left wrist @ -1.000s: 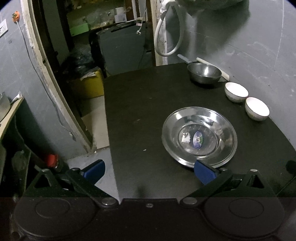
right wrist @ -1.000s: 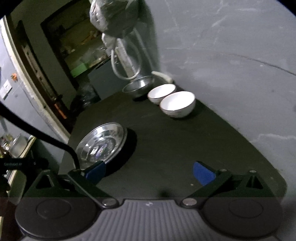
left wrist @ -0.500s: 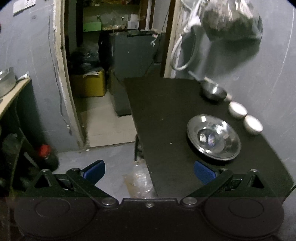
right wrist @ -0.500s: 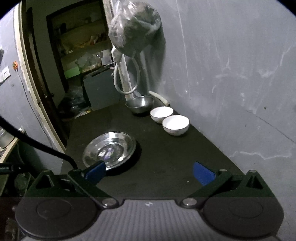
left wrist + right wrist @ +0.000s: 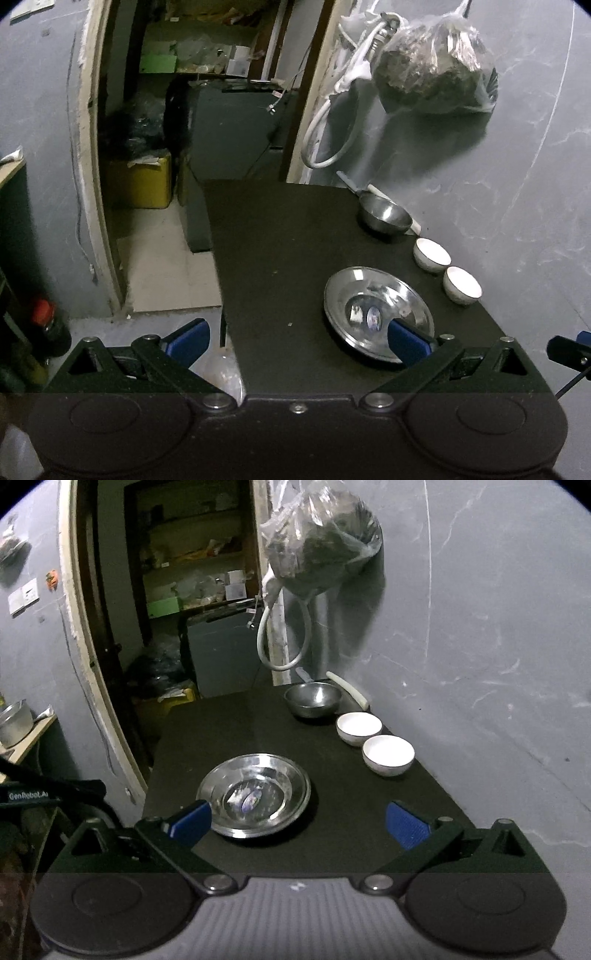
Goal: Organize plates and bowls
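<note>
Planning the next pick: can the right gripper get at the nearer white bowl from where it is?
Probably yes. The right gripper is open and holds nothing, and the nearer white bowl sits ahead and to its right with bare table between. The steel plate lies off to the left, clear of that path.

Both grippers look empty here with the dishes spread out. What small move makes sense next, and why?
Probably ease the right gripper forward toward the nearer white bowl, jaws kept open. Both it and the left gripper are empty and back from the dishes; the two white bowls sit apart by the wall, so nesting this one into the far white bowl seems a natural start.
</note>
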{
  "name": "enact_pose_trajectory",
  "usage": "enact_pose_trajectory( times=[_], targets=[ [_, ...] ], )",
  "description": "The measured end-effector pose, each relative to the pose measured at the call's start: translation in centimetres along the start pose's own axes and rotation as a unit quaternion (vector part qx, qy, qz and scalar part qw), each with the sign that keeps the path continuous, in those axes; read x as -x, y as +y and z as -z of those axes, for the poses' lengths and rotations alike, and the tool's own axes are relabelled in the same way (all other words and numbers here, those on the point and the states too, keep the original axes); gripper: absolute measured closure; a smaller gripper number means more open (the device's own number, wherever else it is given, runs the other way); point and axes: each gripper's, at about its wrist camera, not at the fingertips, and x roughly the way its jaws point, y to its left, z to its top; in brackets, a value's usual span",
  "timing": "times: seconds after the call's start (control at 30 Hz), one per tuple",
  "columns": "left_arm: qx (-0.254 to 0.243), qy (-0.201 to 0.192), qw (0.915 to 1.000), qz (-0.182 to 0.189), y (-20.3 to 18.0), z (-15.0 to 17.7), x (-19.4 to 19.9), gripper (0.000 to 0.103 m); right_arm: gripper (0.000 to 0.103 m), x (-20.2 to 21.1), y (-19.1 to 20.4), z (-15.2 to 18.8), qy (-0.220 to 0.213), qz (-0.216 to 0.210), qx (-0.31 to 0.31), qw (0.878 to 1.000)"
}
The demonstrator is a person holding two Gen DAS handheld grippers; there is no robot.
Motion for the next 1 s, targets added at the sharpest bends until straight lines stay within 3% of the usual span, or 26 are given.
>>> enact_pose_trajectory(
  times=[0.2, 0.43, 0.63, 0.8, 1.0],
  targets=[
    [-0.021, 0.018, 0.9993, -0.025, -3.0, -3.8, -5.9, 0.001, 0.000, -6.6, -2.4, -2.7, 0.017, -0.023, 0.022, 0.999],
    [-0.012, 0.040, 0.9970, -0.065, -6.8, -10.1, -13.9, 0.001, 0.000, -15.7, -7.1, -8.1, -0.002, -0.031, 0.008, 0.999],
    [-0.038, 0.025, 0.9953, -0.086, -9.5, -15.1, -20.3, 0.001, 0.000, -23.5, -9.4, -12.0, -0.032, -0.035, -0.012, 0.999],
    [-0.064, 0.021, 0.9941, -0.085, -11.5, -17.9, -25.9, 0.001, 0.003, -29.2, -10.1, -13.2, -0.022, -0.044, -0.014, 0.999],
    [-0.037, 0.028, 0.9968, -0.066, -12.4, -19.0, -31.2, 0.001, 0.013, -33.8, -10.7, -13.5, -0.001, -0.042, -0.028, 0.999]
  ],
)
